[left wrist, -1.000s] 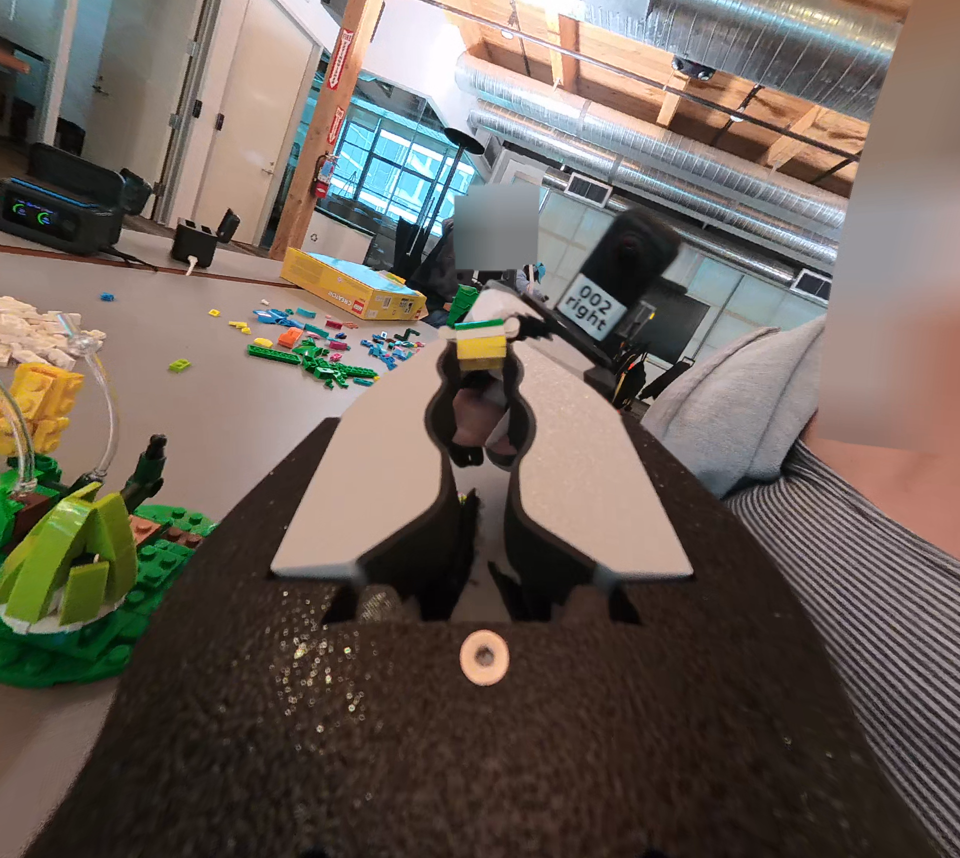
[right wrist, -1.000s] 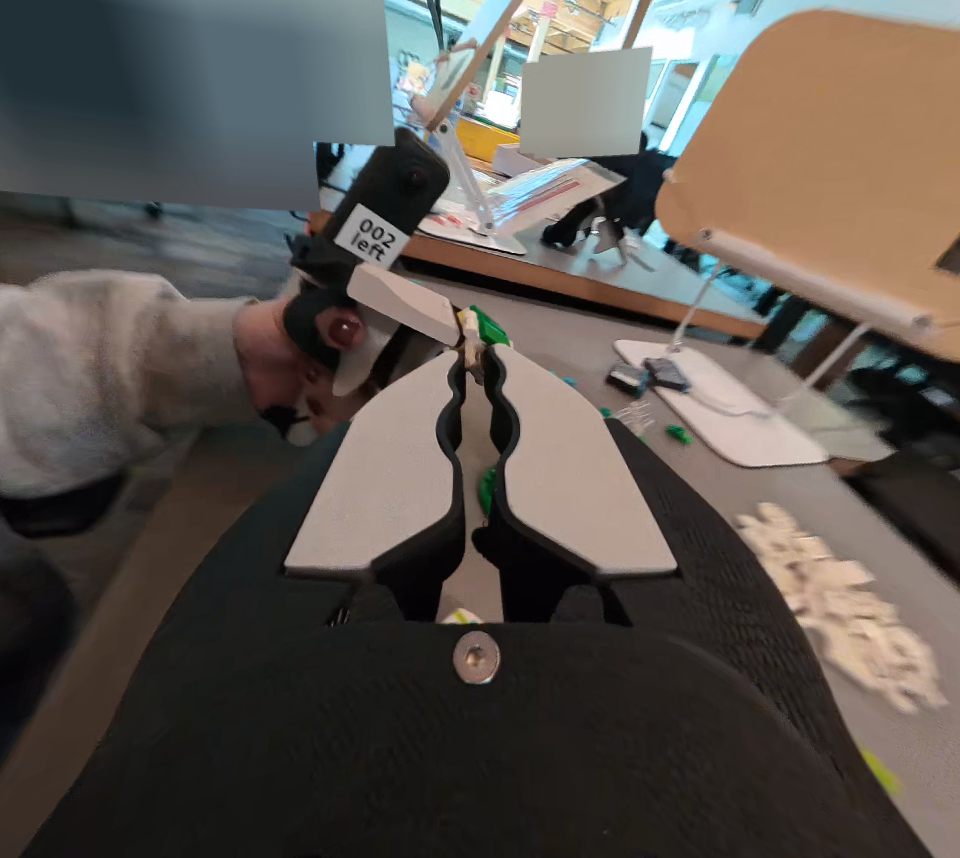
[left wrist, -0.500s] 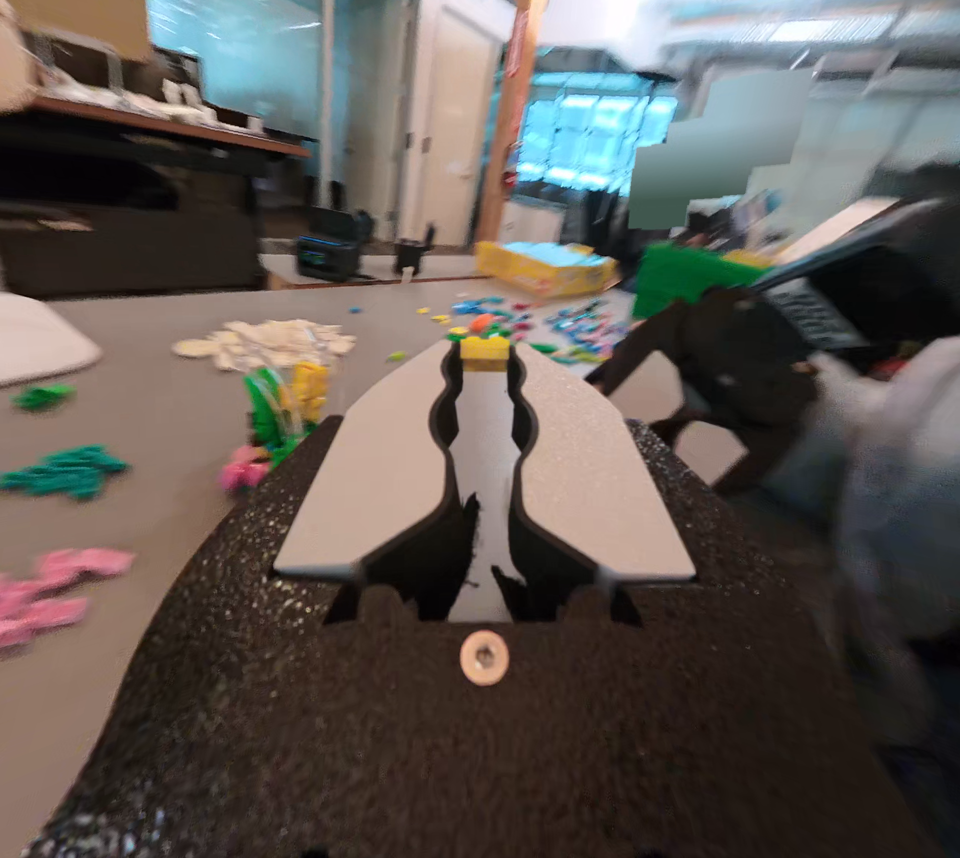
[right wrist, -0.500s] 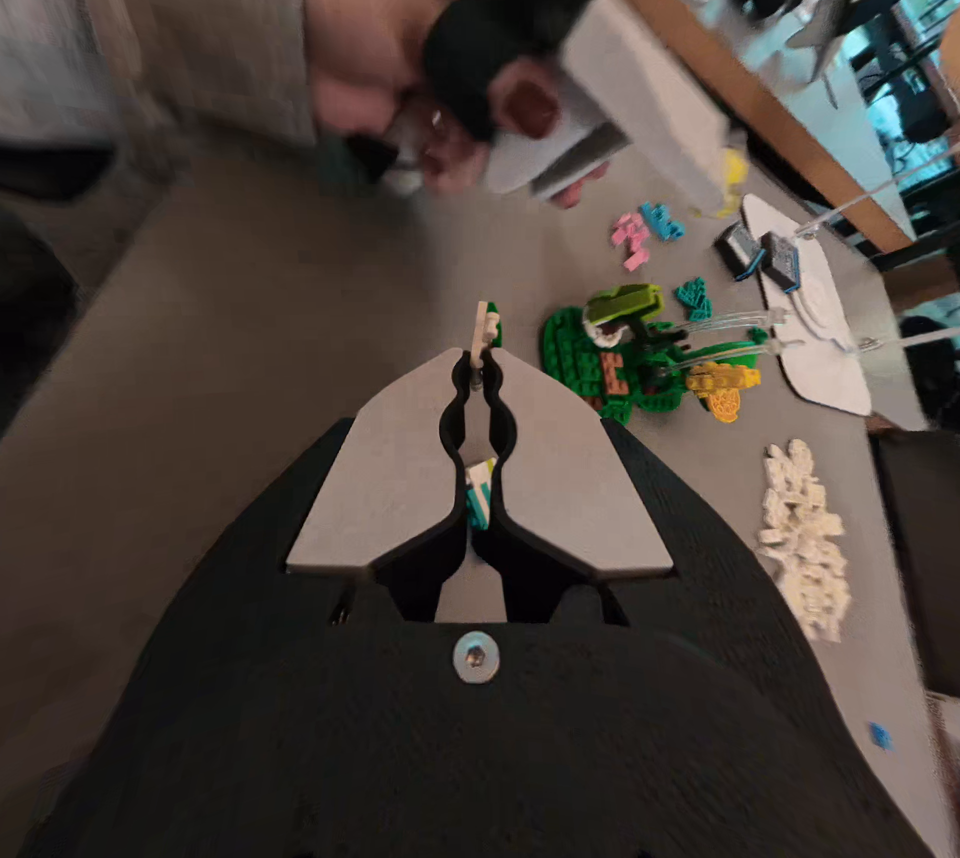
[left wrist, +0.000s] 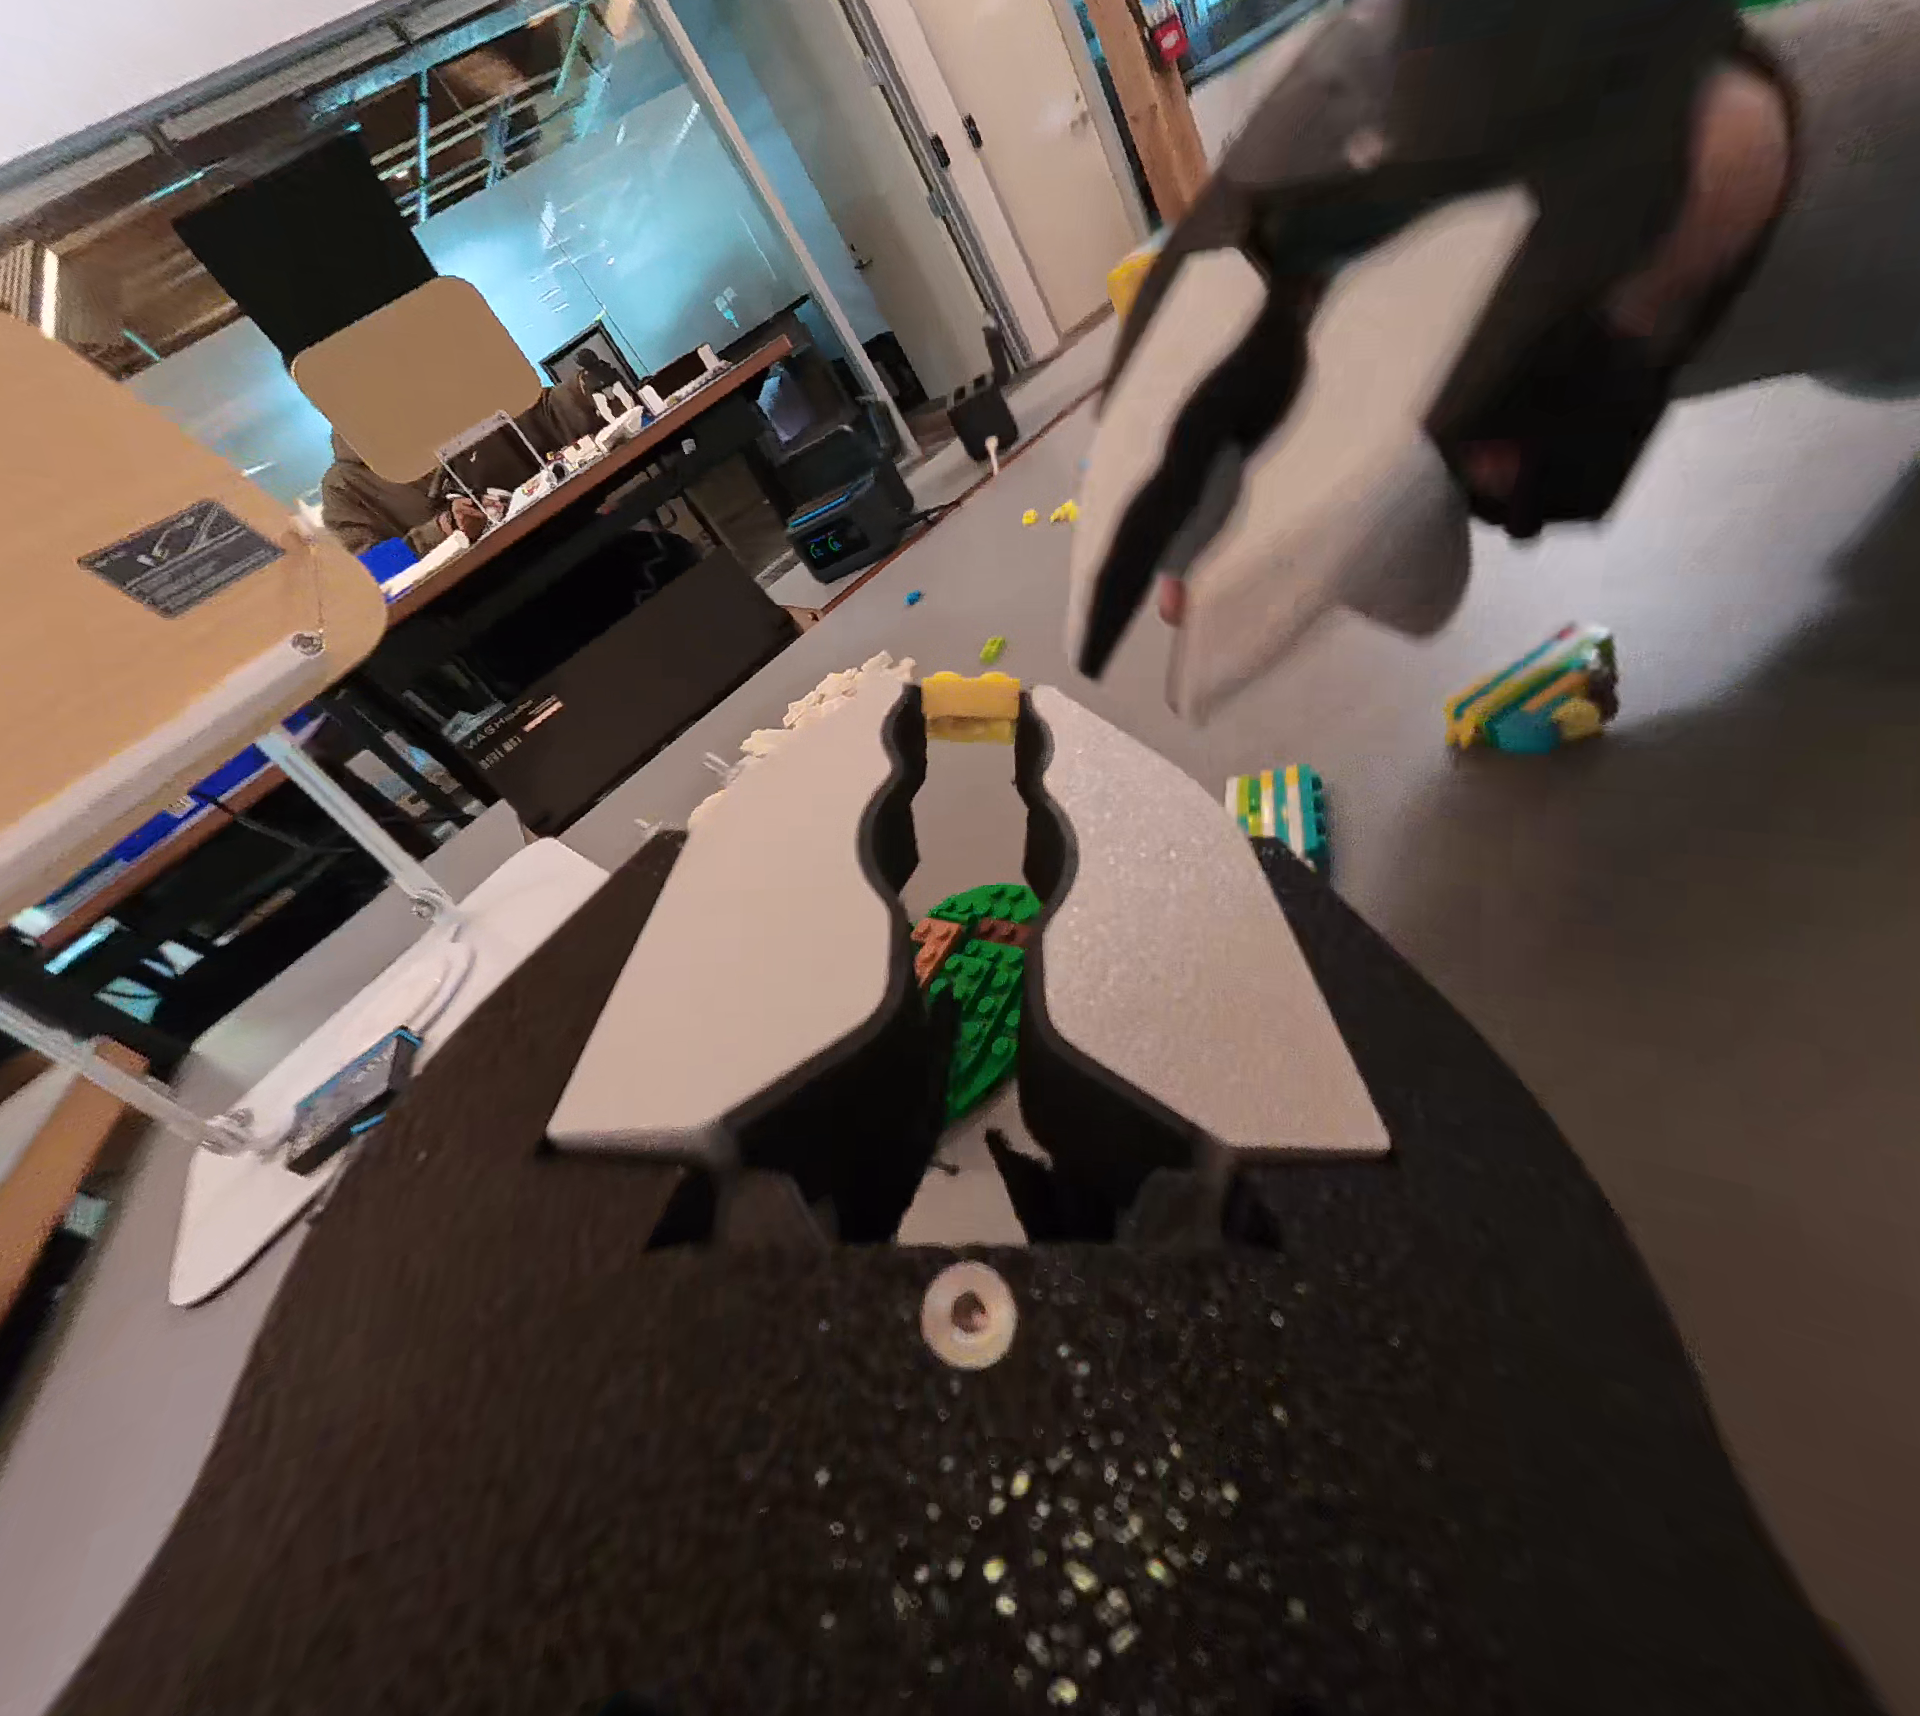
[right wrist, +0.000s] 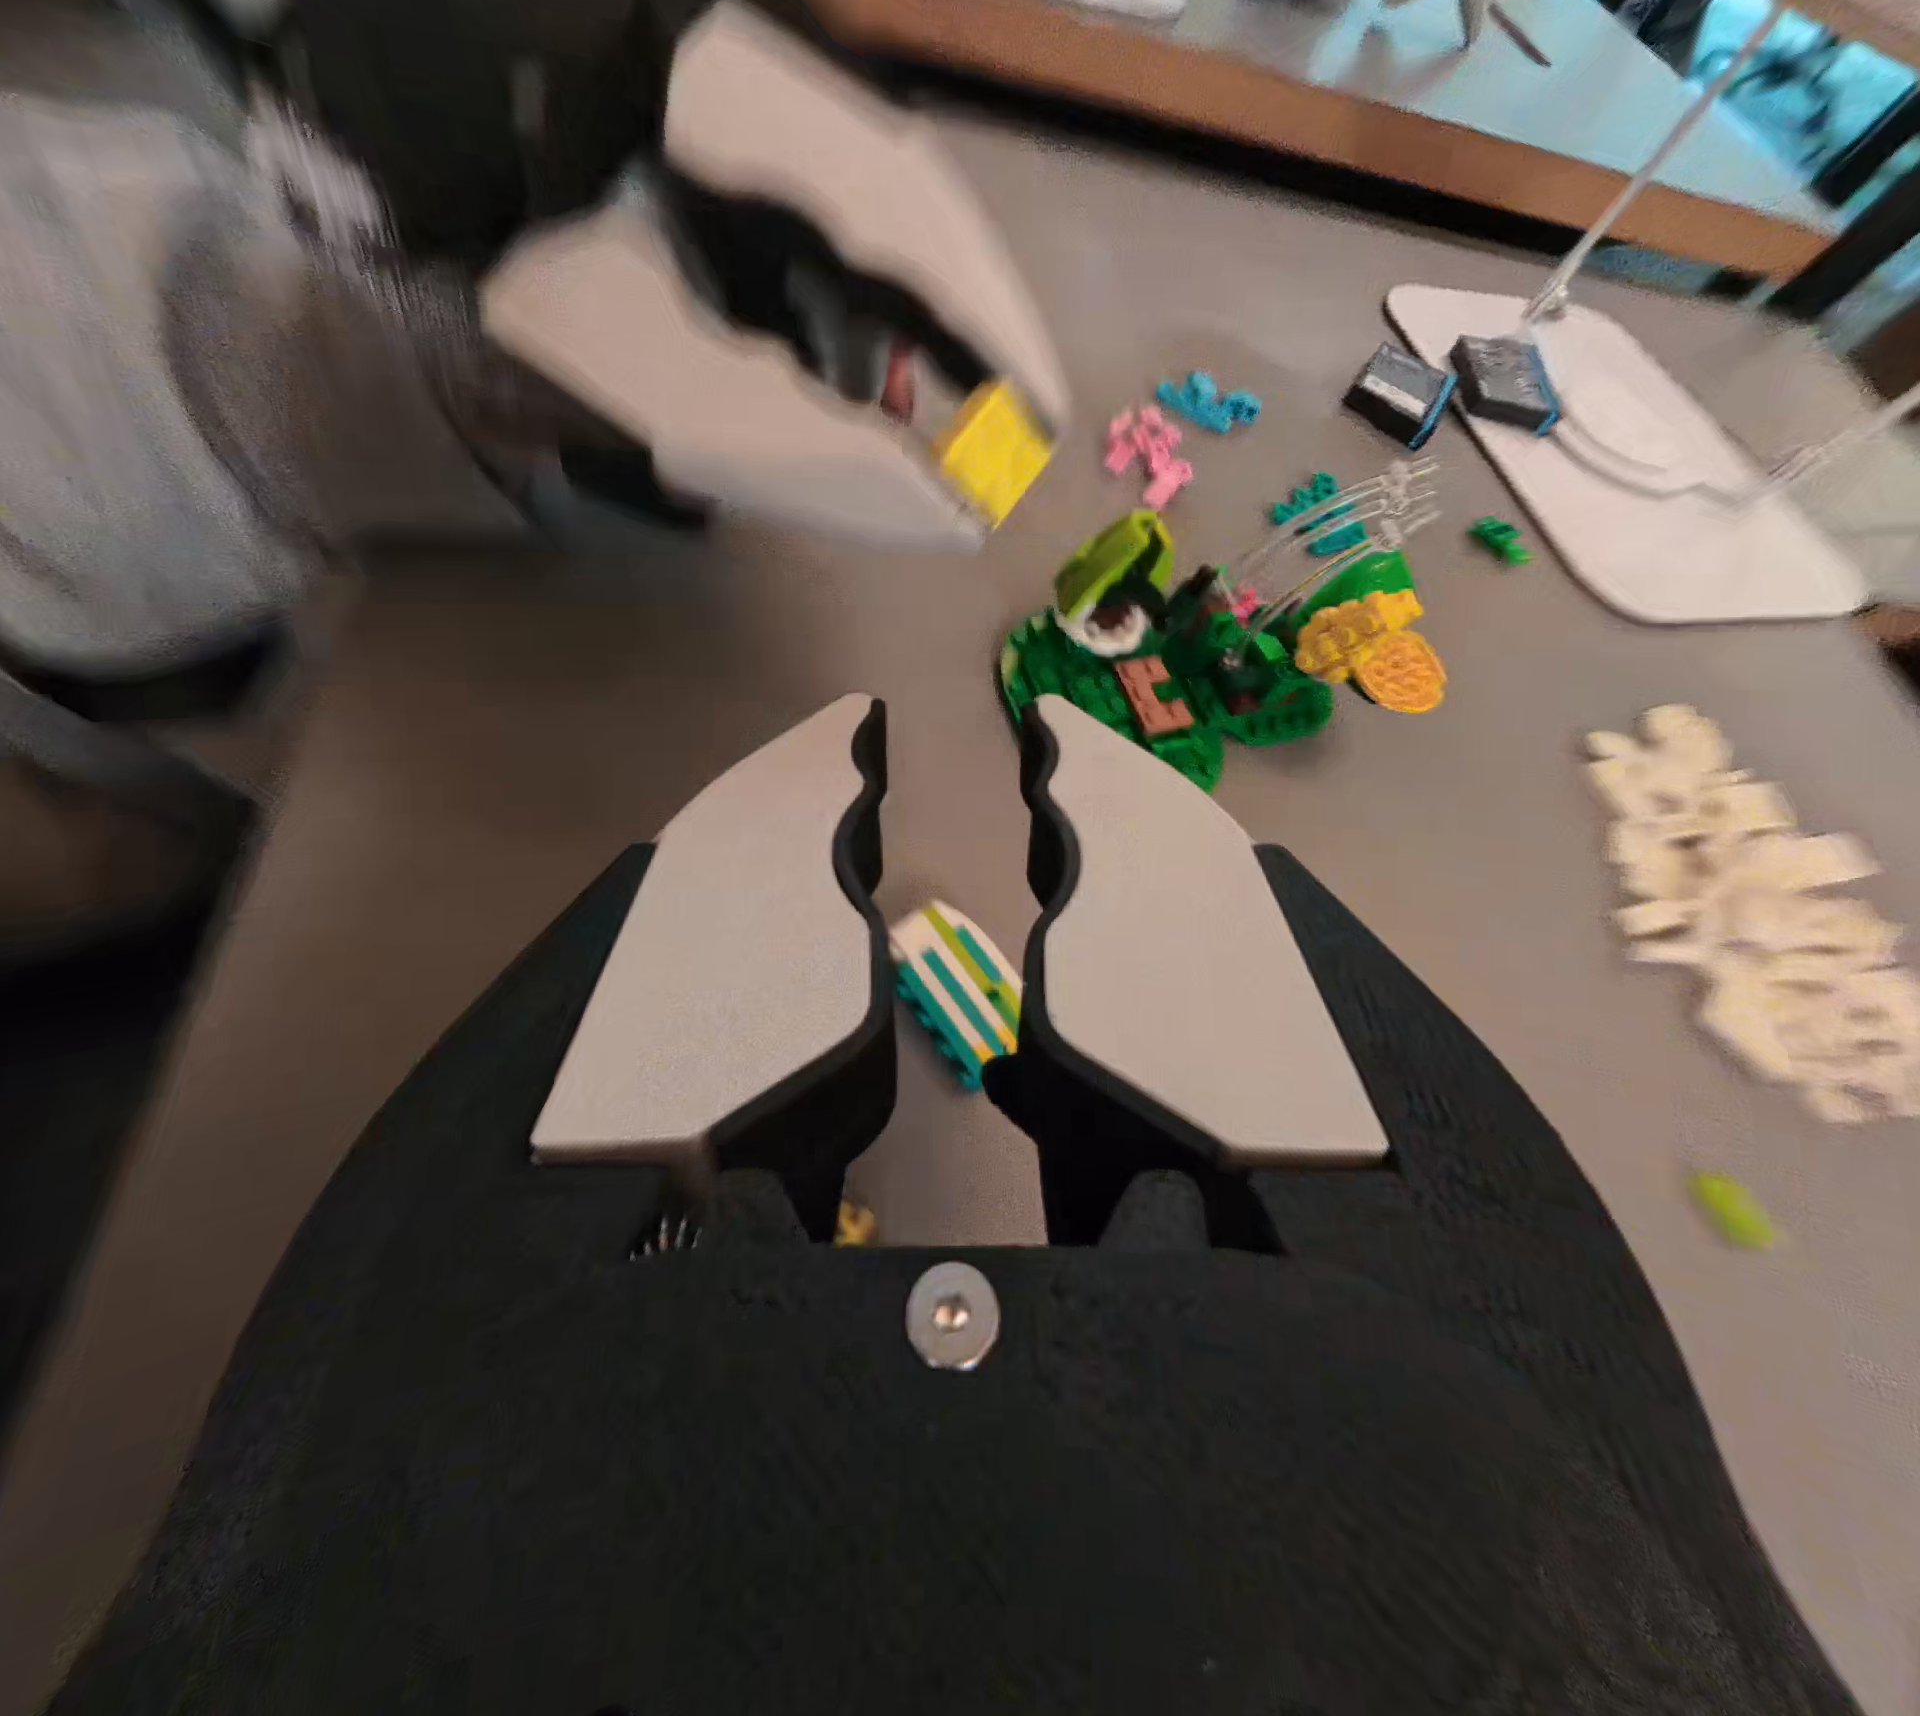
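My left gripper [left wrist: 969,716] is shut on a small yellow brick [left wrist: 969,698], pinched at the fingertips above the grey table [left wrist: 1558,991]. The right wrist view also shows it [right wrist: 987,461], blurred, with the yellow brick [right wrist: 992,451] at its tips. My right gripper [right wrist: 954,716] is open with nothing between its tips. It hangs over the table just left of a green brick model [right wrist: 1174,658]. A striped white, teal and lime brick stack [right wrist: 956,991] lies on the table below its fingers. The left wrist view shows the right gripper [left wrist: 1143,674] open, up to the right.
A pile of white bricks [right wrist: 1745,918] lies at the right. Pink [right wrist: 1143,445] and teal pieces [right wrist: 1205,399] lie beyond the model, by a white stand base [right wrist: 1621,461] with two small dark boxes [right wrist: 1397,393]. Another striped stack [left wrist: 1538,700] lies farther right. Less than 4 cm separates the two grippers' tips. The right tips stand about 11 cm off the striped stack [left wrist: 1538,700].
My right gripper was shut on a thin white and green piece; now its jaws are open and empty. Both grippers swung down toward the table. The left keeps the yellow brick.
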### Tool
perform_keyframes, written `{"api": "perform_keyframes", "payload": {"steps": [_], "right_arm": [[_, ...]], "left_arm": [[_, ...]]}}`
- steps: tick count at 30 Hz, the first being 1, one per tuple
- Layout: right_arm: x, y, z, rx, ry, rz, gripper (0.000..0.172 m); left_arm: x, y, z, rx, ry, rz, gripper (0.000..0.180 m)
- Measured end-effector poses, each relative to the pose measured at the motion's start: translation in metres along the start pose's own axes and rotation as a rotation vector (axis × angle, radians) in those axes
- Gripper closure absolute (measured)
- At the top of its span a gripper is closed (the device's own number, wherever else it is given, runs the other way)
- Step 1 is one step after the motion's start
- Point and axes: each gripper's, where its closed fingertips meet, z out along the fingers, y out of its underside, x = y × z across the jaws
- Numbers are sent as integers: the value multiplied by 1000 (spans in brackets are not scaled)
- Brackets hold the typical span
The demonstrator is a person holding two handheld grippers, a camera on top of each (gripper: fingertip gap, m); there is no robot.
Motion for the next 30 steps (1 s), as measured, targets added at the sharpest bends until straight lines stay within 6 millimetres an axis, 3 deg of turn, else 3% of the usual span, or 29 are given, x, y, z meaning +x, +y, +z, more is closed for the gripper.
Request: {"api": "perform_keyframes", "payload": {"steps": [3,6,9,15,30], "right_arm": [[4,-25,-14,194,-161,379,151],[7,-19,-12,173,-227,560,150],[-3,-8,-7,98,-283,615,150],[2,11,-2,5,-229,616,150],[-6,7,-11,60,-379,759,157]], "left_arm": [[16,7,7,-58,45,115,164],[29,11,13,-94,82,192,164],[38,15,17,-125,105,248,164],[41,16,20,-126,112,246,164],[47,7,23,-84,126,176,164]]}}
